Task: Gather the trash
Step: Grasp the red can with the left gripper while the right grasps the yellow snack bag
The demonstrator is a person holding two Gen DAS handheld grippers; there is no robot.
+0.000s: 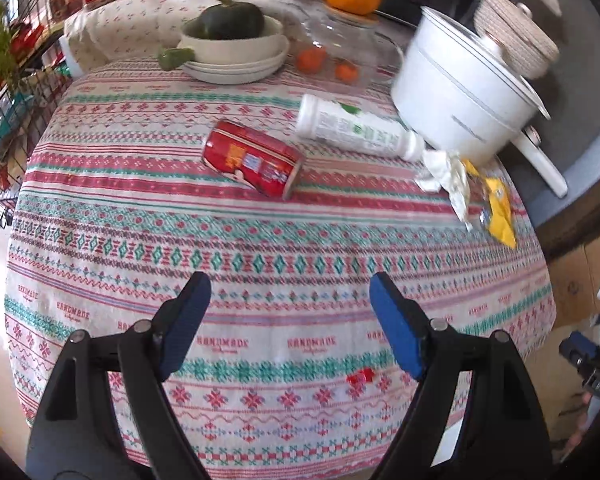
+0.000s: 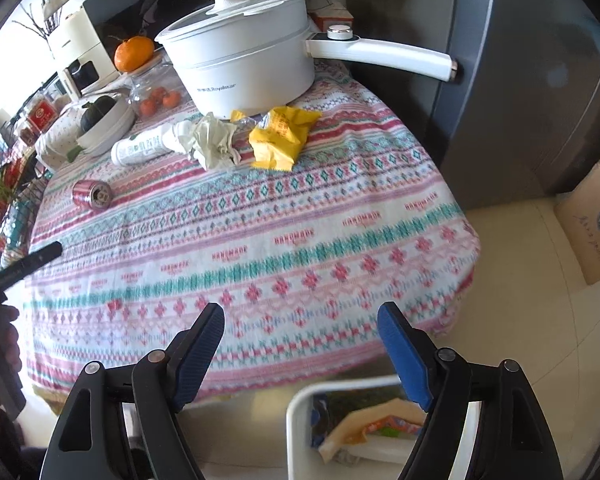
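A red can [image 1: 252, 158] lies on its side on the patterned tablecloth [image 1: 260, 248]; it also shows in the right wrist view [image 2: 92, 195]. Behind it lie a white bottle [image 1: 356, 128] [image 2: 144, 147], crumpled white paper [image 1: 446, 174] [image 2: 214, 142] and a yellow wrapper [image 1: 498, 208] [image 2: 280, 136]. A small red scrap [image 1: 360, 378] lies near the front edge. My left gripper [image 1: 290, 322] is open and empty above the table's near side. My right gripper [image 2: 300, 354] is open and empty above a white bin [image 2: 300, 412] that holds trash.
A white electric pot [image 1: 460, 96] [image 2: 244, 64] stands at the back right. Stacked bowls with a green squash [image 1: 232, 44], a glass bowl with oranges [image 1: 340, 52] and a wire rack [image 1: 4, 120] stand behind and left. A cardboard box [image 2: 592, 220] sits on the floor.
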